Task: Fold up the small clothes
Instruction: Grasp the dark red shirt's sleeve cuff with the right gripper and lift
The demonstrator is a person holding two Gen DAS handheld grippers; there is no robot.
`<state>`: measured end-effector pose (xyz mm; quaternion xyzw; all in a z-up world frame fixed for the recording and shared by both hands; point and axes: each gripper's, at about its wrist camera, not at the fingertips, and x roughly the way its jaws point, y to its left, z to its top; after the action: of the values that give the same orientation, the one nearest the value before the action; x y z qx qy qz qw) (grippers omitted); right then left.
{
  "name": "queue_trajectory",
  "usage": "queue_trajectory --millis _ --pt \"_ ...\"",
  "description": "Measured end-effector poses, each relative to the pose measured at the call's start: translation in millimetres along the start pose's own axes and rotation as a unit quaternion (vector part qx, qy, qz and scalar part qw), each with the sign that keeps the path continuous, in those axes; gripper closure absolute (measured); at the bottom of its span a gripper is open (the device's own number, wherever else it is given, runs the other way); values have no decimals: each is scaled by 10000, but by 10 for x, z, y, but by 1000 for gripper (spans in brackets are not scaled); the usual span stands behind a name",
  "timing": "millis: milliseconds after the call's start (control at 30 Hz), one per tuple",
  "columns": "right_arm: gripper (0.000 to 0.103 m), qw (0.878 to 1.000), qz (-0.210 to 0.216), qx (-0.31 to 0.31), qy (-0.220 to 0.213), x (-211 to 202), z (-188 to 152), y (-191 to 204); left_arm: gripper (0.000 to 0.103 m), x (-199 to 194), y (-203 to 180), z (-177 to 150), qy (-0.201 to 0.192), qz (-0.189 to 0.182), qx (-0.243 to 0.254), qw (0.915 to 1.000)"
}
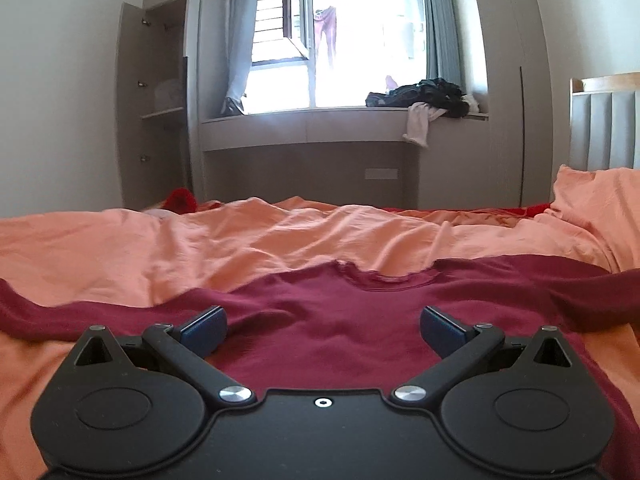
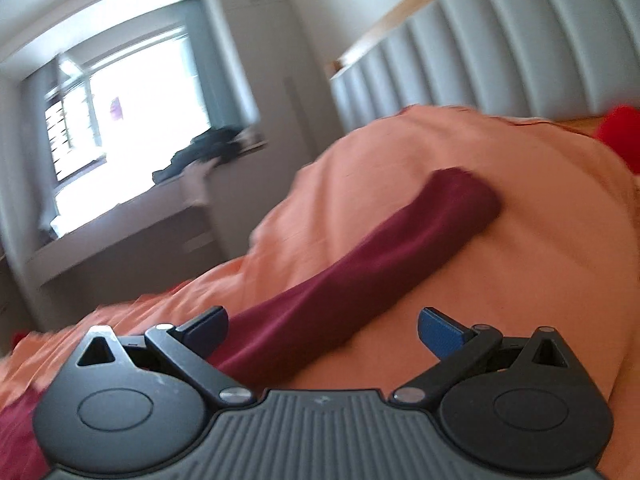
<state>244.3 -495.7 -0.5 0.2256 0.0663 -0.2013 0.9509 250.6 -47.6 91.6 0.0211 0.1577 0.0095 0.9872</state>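
A dark red long-sleeved top [image 1: 320, 312] lies spread flat on the orange bedsheet [image 1: 200, 240], its neckline [image 1: 384, 276] toward the window and its sleeves out to both sides. My left gripper [image 1: 322, 330] is open and empty, low over the top's body. In the right wrist view, one red sleeve [image 2: 384, 256] stretches across the orange sheet [image 2: 520, 280] up to its cuff [image 2: 468, 188]. My right gripper [image 2: 322, 330] is open and empty over the sleeve's near part. That view is tilted and blurred.
A window sill [image 1: 304, 114] with a pile of dark clothes [image 1: 424, 96] runs beyond the bed's far edge. An open cupboard [image 1: 160, 100] stands left. A grey padded headboard [image 2: 480, 52] and an orange pillow [image 1: 600, 196] are at the right. A red item [image 1: 180, 198] lies at the far left.
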Motion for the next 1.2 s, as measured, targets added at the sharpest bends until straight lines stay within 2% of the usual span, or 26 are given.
queue_trajectory --millis 133,233,367,567,600,633,667,700,733,800,933,1033,1133,1200 --pt "0 9977 -471 411 -247 217 81 -209 0 179 -47 -182 -145 -59 -203 9997" --pt "0 9956 -761 344 -420 347 104 -263 0 153 -21 -352 -391 96 -214 9990" --pt "2 9931 -969 266 -611 502 91 -233 0 139 63 -456 -239 63 -289 9993" --pt "28 9826 -1608 318 -871 591 53 -242 0 191 206 -476 88 -137 -668 9976" --pt "35 9809 -1697 296 -900 592 46 -240 0 207 219 -483 142 -190 -708 9972" --pt "49 9796 -1767 288 -915 589 60 -239 0 216 227 -487 184 -227 -729 9969" --pt "59 9785 -1824 277 -920 609 63 -238 0 229 233 -494 223 -252 -736 9967" --pt "76 9785 -1829 268 -918 605 60 -233 0 232 234 -497 247 -267 -738 9966" --pt "87 9790 -1795 264 -934 606 58 -230 0 230 234 -499 253 -276 -732 9966" --pt "93 9790 -1742 217 -1040 569 65 -194 0 210 225 -496 228 -277 -696 9969" --pt "94 9780 -1671 -141 -1238 424 178 27 0 155 224 -462 121 -245 -644 9976" --pt "95 9755 -1504 -603 -1487 254 299 361 0 96 243 -425 12 -151 -670 9976" --pt "95 9715 -1080 -1093 -1807 44 367 799 0 41 293 -364 -83 -155 -718 9973" --pt "96 9675 -637 -1451 -1971 -113 352 1141 0 10 347 -327 -145 -127 -791 9967"
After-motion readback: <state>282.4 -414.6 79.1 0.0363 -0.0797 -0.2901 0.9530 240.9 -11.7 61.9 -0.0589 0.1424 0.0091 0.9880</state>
